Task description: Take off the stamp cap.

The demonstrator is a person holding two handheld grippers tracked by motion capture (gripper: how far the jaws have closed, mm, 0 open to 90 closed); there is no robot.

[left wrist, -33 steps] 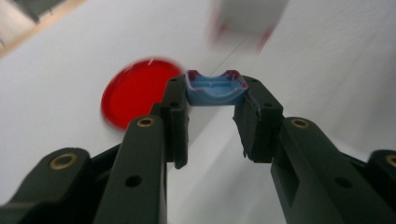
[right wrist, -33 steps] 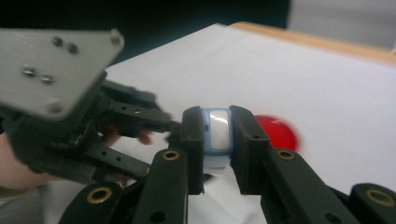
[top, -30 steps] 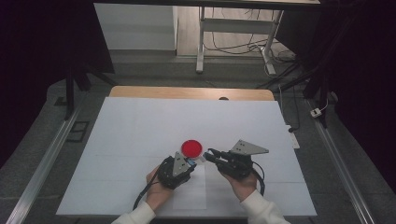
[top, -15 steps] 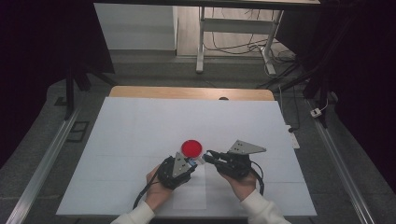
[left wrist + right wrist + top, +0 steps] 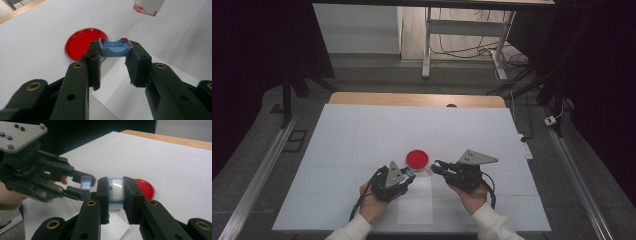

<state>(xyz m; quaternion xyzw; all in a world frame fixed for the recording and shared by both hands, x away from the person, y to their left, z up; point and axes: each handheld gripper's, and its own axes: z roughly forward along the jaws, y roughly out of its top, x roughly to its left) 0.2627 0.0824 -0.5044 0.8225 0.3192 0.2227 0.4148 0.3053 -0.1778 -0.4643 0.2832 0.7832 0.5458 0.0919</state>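
Observation:
A round red dish (image 5: pixel 418 158) lies flat on the white table (image 5: pixel 362 135) just beyond both grippers. My left gripper (image 5: pixel 410 172) is shut on a small blue tray-shaped piece (image 5: pixel 115 48), held a little above the table with the red dish (image 5: pixel 85 47) behind it. My right gripper (image 5: pixel 437 167) is shut on a light blue block with a pale face (image 5: pixel 116 195). The two grippers point toward each other, tips a short way apart. In the right gripper view the left gripper (image 5: pixel 83 185) shows at the left with its small blue piece (image 5: pixel 85 183), and the red dish (image 5: pixel 146 188) lies behind.
A white paper sheet (image 5: pixel 416 202) lies on the table below the grippers. The table's wooden far edge (image 5: pixel 417 100) runs along the back. A white thing with a red edge (image 5: pixel 147 6) shows at the top of the left gripper view.

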